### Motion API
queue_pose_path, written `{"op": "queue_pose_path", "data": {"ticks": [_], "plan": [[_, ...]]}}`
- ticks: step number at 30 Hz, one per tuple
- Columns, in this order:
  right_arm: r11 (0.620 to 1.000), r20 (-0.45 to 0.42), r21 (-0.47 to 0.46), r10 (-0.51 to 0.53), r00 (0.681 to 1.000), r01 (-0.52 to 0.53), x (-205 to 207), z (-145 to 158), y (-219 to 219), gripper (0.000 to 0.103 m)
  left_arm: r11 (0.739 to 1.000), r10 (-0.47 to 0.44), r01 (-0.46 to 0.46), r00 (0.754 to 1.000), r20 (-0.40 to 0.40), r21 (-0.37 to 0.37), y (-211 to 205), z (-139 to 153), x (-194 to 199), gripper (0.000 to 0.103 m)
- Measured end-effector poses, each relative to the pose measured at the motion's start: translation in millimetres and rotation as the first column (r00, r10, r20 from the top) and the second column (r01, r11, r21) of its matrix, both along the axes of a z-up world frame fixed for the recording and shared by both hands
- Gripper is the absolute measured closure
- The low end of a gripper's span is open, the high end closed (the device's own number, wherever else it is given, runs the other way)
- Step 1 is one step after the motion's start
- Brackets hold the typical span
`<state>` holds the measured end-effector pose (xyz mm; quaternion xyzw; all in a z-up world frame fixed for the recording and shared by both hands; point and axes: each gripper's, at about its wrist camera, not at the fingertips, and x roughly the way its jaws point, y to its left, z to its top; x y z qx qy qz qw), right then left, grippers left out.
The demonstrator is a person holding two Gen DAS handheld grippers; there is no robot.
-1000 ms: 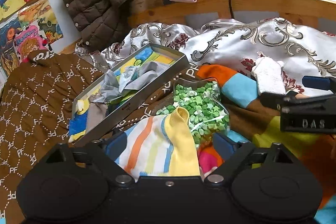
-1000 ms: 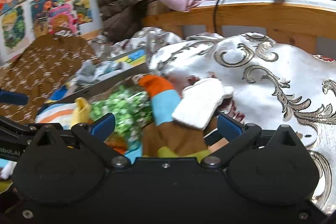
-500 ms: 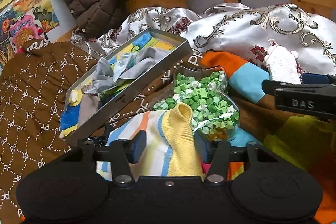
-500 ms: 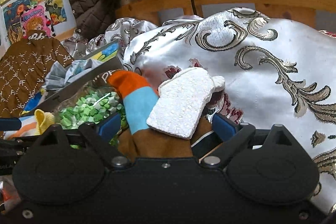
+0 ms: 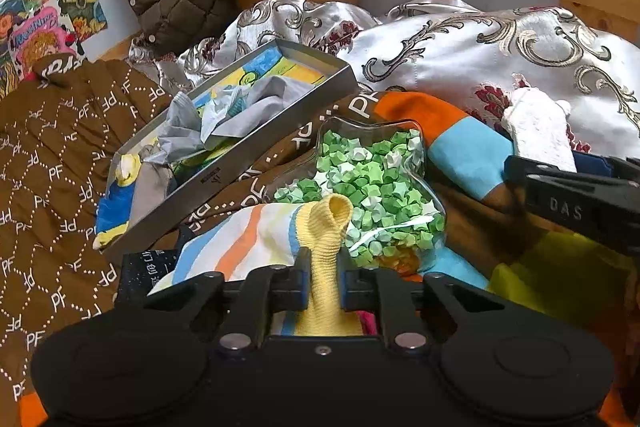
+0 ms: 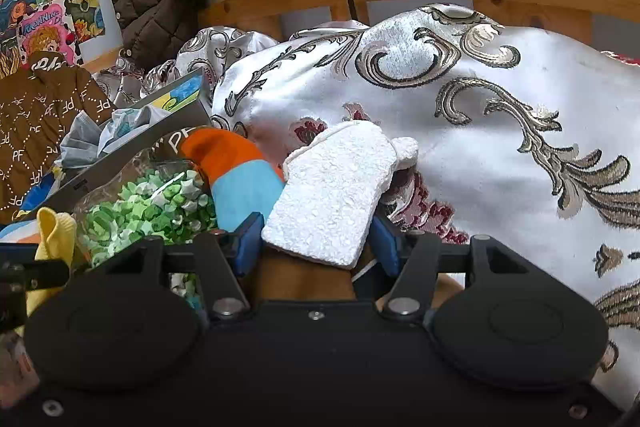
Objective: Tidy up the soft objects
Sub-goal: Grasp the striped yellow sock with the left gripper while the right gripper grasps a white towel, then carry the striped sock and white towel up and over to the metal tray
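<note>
From the left wrist view, my left tool (image 5: 323,281) has just been closing and now pinches the yellow cuff (image 5: 326,247) of the striped sock (image 5: 240,247), which lies right under and ahead of it. Just beyond the tips sits a clear dish (image 5: 376,187) of green paper stars, touching the sock, so I judge I should lift straight up and back, slowly, to avoid dragging the dish over.

From the right wrist view, my right tool (image 6: 316,239) has just been closing around the white mitt (image 6: 336,191), which lies on a colour-block sock (image 6: 240,179). The blue pads (image 6: 249,239) flank the mitt's near end; I cannot tell whether they press it yet. I'd finish the squeeze, checking that only the mitt is caught and not the sock beneath, before raising it.
</note>
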<state>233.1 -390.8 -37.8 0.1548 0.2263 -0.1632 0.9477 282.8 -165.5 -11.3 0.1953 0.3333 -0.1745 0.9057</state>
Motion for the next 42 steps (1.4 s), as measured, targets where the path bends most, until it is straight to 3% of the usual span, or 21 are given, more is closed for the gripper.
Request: {"op": "queue_pose_path", "data": {"ticks": [5,14,30,42], "plan": [[1.0,0.019,-0.004,0.009,1.0,-0.009,-9,4,2,0.055,1.0,-0.01,0.01,1.0,0.004,-0.02,-2,4,-1,0.098],[0.995,0.047,-0.026,0.1,0.994,-0.099,-18,13,18,0.055,0.999,0.0,0.0,1.0,0.004,-0.037,0,14,-7,0.098],[0.985,0.128,-0.078,0.165,0.978,-0.156,-36,35,26,0.056,0.998,0.006,-0.003,0.999,0.045,-0.066,3,47,-21,0.099],[0.967,0.203,-0.147,0.234,0.951,-0.206,-49,45,33,0.056,0.982,-0.017,0.024,0.999,0.037,-0.189,34,71,-15,0.099]]}}
